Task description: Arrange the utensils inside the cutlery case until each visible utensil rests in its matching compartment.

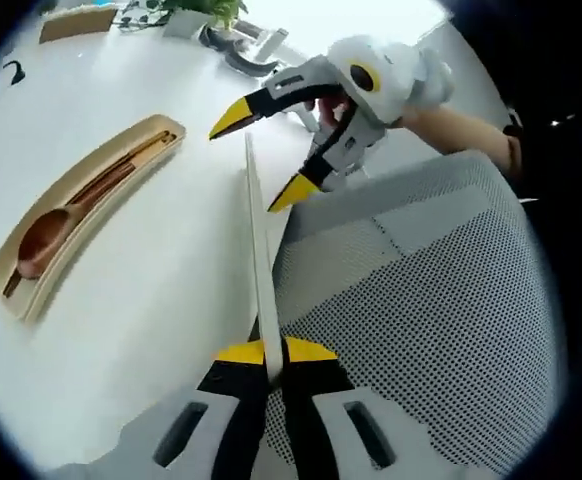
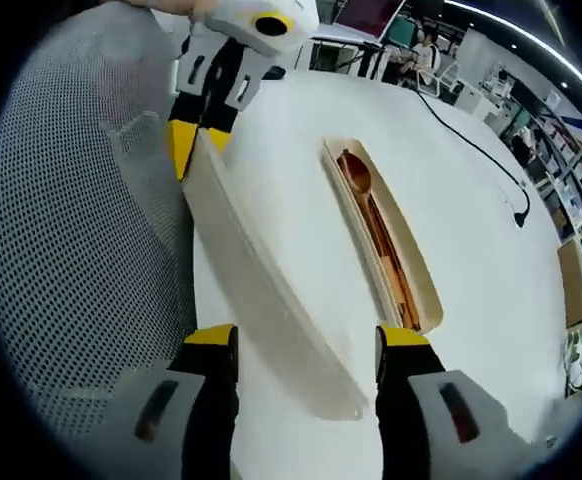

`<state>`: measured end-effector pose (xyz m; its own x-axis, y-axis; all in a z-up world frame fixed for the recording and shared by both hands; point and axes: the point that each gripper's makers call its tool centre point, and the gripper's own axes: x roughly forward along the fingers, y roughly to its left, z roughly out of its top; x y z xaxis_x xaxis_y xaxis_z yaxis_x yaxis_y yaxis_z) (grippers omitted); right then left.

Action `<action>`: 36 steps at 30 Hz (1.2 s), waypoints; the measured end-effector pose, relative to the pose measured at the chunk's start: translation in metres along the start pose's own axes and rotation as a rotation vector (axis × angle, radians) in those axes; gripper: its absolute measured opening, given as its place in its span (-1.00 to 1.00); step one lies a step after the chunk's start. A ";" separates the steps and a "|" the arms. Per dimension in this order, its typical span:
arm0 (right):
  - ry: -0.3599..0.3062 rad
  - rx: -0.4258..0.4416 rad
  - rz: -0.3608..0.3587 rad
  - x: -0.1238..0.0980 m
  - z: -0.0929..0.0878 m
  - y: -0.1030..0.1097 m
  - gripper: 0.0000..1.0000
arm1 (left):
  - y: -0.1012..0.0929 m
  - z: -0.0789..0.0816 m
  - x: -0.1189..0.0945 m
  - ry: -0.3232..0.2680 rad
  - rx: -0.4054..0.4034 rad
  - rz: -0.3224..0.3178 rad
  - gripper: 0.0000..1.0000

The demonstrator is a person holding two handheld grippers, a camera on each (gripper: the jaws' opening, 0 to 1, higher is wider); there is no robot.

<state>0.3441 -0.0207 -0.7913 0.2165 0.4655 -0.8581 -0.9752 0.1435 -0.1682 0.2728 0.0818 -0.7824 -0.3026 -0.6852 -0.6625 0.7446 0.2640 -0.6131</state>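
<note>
while the left gripper [image 1: 271,352] clamps the near end of the cream case lid [image 1: 261,260] held on edge, the lid runs straight ahead of it toward the right gripper [image 2: 306,345], whose jaws stand apart. right of the lid, the cutlery case [image 2: 426,290] holds a wooden spoon [image 2: 363,195] and chopsticks [image 2: 399,285] on the white table [image 2: 471,220].

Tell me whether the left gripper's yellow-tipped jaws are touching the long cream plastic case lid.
Touching. In the left gripper view, the left gripper has its jaws shut on the edge of the long cream plastic case lid, no gap between them.
</note>
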 end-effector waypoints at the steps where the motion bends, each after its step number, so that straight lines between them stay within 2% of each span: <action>1: 0.000 -0.008 0.003 0.001 0.001 0.002 0.16 | -0.001 0.000 0.000 -0.003 -0.027 -0.009 -0.92; 5: -0.010 -0.033 0.001 0.005 0.004 0.010 0.37 | -0.002 0.005 0.000 -0.033 -0.089 -0.035 -0.92; 9: 0.015 -0.096 0.001 0.011 0.002 0.014 0.36 | -0.012 0.010 -0.002 -0.060 -0.219 -0.120 -0.92; 13: 0.025 -0.157 0.004 0.014 0.003 0.016 0.39 | -0.016 0.012 -0.004 -0.074 -0.282 -0.171 -0.92; 21: 0.020 -0.175 0.027 0.015 0.005 0.020 0.38 | -0.031 0.023 -0.012 -0.116 -0.474 -0.339 -0.90; 24: 0.022 -0.141 0.049 0.019 0.004 0.018 0.33 | -0.031 0.026 -0.014 -0.136 -0.510 -0.378 -0.90; 29: 0.018 -0.184 0.068 0.018 0.010 0.014 0.26 | -0.039 0.024 -0.015 -0.124 -0.522 -0.407 -0.89; 32: 0.016 -0.223 0.102 0.017 0.013 0.017 0.23 | -0.041 0.023 -0.014 -0.117 -0.528 -0.415 -0.89; 36: 0.007 -0.224 0.163 0.018 0.015 0.027 0.15 | -0.040 0.024 -0.016 -0.122 -0.527 -0.419 -0.89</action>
<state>0.3228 0.0049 -0.8036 0.0567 0.4604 -0.8859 -0.9829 -0.1298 -0.1303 0.2617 0.0655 -0.7370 -0.4095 -0.8651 -0.2897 0.1807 0.2343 -0.9552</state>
